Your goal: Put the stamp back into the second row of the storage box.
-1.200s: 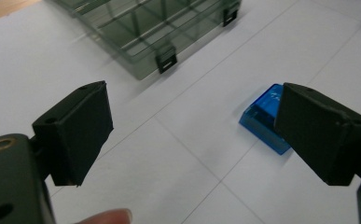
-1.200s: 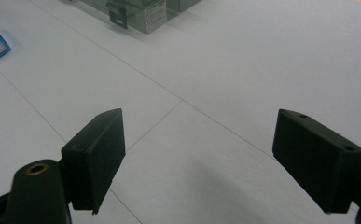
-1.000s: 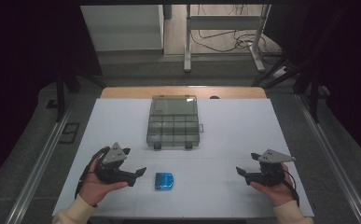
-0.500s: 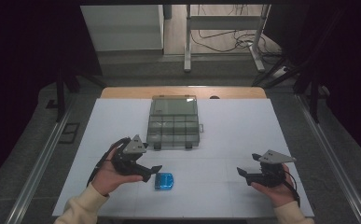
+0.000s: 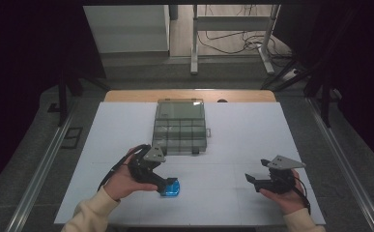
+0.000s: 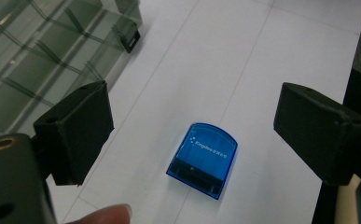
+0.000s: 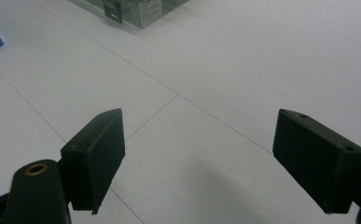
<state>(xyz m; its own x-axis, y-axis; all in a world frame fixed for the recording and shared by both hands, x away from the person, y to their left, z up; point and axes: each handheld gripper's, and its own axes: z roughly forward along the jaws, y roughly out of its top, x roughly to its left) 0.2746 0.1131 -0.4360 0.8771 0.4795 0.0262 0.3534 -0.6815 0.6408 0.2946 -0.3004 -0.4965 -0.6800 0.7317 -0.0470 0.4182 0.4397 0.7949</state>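
the left claw [image 5: 167,185] has swung in from the near left edge of the bench [image 5: 242,140] and now hangs right over the little blue case [image 6: 203,158], jaws spread wide to either side of it, not touching. looks like a pickup is coming. the case is a flat translucent blue rectangle with white lettering, lying near the clear compartment box [image 5: 180,126]. the right claw [image 5: 251,179] rests apart, released, empty.
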